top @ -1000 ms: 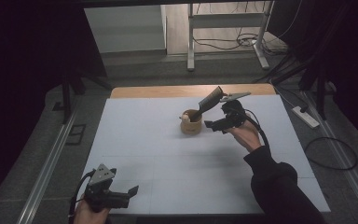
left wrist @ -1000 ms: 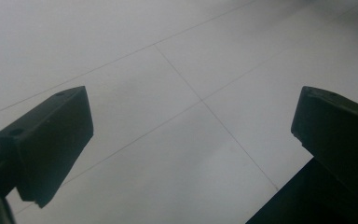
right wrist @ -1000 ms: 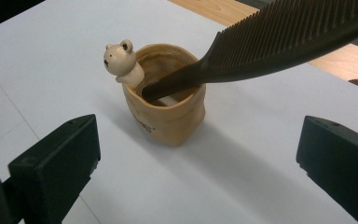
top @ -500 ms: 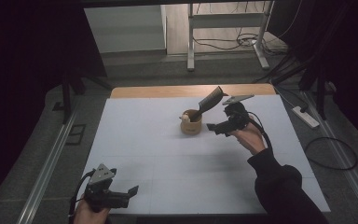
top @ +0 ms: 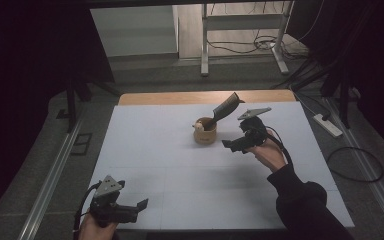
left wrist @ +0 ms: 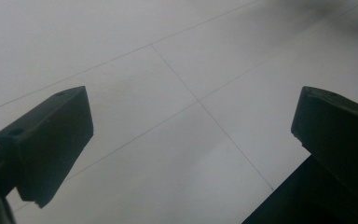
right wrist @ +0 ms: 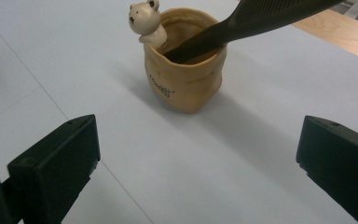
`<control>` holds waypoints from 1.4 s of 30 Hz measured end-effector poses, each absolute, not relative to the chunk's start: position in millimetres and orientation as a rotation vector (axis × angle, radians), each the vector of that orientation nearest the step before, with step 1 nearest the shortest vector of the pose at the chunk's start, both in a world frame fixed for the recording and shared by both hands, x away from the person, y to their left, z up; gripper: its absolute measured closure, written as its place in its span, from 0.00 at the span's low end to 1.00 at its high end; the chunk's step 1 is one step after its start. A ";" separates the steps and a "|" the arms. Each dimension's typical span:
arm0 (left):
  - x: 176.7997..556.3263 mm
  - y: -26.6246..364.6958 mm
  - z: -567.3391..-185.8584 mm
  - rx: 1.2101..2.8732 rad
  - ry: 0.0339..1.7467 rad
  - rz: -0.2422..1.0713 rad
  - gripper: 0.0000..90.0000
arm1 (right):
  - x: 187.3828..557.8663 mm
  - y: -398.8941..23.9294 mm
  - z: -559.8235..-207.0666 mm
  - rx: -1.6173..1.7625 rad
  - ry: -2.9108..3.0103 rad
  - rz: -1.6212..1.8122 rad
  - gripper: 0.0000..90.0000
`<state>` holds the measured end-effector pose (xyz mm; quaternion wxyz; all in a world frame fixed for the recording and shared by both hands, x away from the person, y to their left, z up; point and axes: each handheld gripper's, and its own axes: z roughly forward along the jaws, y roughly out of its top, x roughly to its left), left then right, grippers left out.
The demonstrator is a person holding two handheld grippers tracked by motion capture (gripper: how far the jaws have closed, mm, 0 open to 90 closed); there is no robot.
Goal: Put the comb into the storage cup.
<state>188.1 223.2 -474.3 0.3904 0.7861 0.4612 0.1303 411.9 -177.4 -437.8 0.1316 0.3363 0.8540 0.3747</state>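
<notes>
Hovering w/ jaws spread wide and nothing between them, the right claw (top: 232, 145) sits just beside the tan cup (top: 205, 131), a bit toward the person and to the right, not touching it. Right gripper view: cup (right wrist: 186, 79) is straight ahead btwn the two jaws, upright on the white counter (top: 145, 150), toward the far middle. A small bear figure (right wrist: 145, 21) perches on its rim, and a dark comb-like tool (top: 225, 107) leans out of the mouth toward the far right, handle end up in the air.

Handling, as a guess: cup looks like glazed ceramic w/ a crumpled-bag shape, so stiff, prob. slick and chip-prone; moderate weight, stable enough. Bear is the fragile bit, so avoid clamping it. Tool looks light, rigid plastic; it's only resting inside, so it'd tip or slide if the cup gets bumped. Best hold for the tool: the upper shaft above the rim, across its flat sides. For the cup: across the mid body, below the rim.

Left claw (top: 140, 206) is also spread, empty, low at the near-left counter edge, well apart from the cup.
</notes>
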 end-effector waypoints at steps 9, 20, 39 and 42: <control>188.1 223.4 -474.3 1.997 1.168 0.328 0.00 | 401.8 -178.9 -438.5 0.963 2.491 1.079 0.00; 188.1 223.6 -474.5 1.992 1.169 0.324 0.00 | 388.9 -180.1 -440.3 0.945 2.499 1.040 0.00; 188.2 224.0 -474.5 1.990 1.170 0.320 0.00 | 367.6 -186.4 -437.8 0.911 2.496 1.054 0.00; 188.2 224.1 -474.5 1.989 1.170 0.320 0.00 | 364.7 -188.7 -438.0 0.912 2.496 1.058 0.00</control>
